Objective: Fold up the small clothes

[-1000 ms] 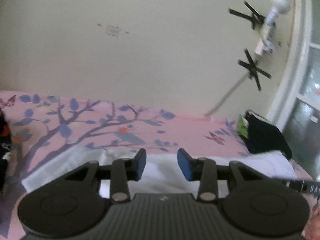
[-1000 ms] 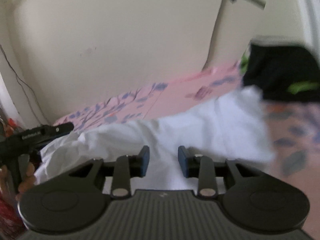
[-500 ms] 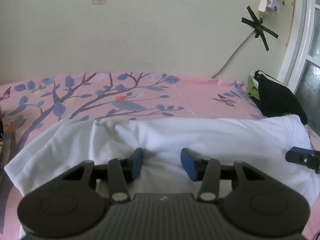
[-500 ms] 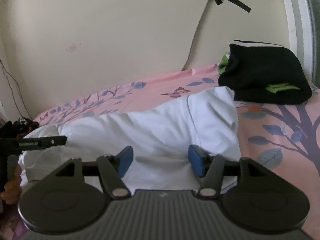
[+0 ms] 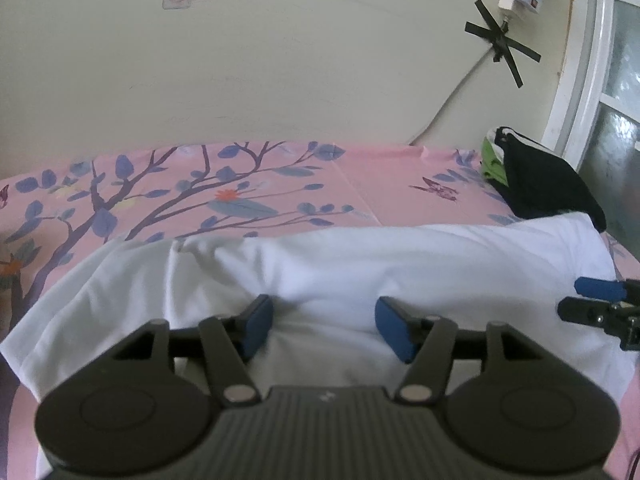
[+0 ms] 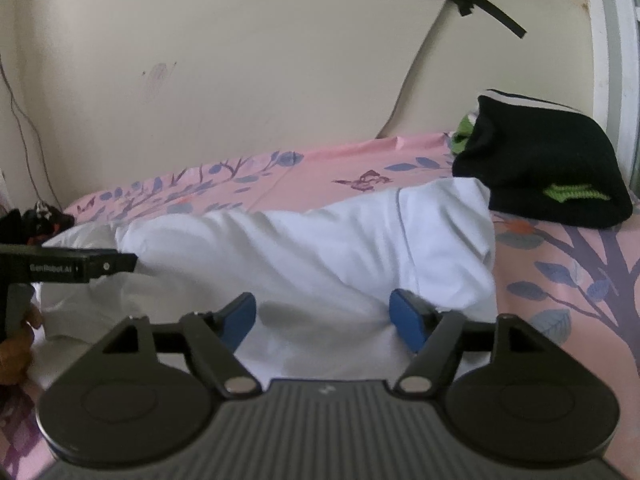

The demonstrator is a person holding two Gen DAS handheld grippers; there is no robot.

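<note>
**White garment spread on the bed, both tools open over it**

Pale cream wall [image 5: 280, 72] backs a bed covered by a pink sheet [image 5: 380, 184] printed with blue-leaved branches and butterflies. At the right edge of the left wrist view stands a white window frame [image 5: 576, 80], and black tape crosses [image 5: 506, 42] hold a cable to the wall beside it.

A white garment [image 5: 360, 264] lies stretched across the sheet, rumpled, with soft ridges running along its length. In the right wrist view the same white garment [image 6: 320, 256] shows a seam line near its far end, which reaches close to a folded black garment [image 6: 548, 172] with a green mark. That black piece sits on the sheet near the wall, with something green tucked behind it.

The left tool [image 5: 324, 328] hangs low over the near part of the white cloth, its blue-padded fingers spread wide apart with nothing between them. The right tool [image 6: 324, 320] is likewise over the cloth, fingers spread wide and gripping nothing. Whether the pads touch the fabric cannot be told.

Each tool appears in the other's view: the right tool's blue tip at the far right of the left wrist view, the left tool's black body at the left edge of the right wrist view, with part of a hand [image 6: 18, 344] below it.
</note>
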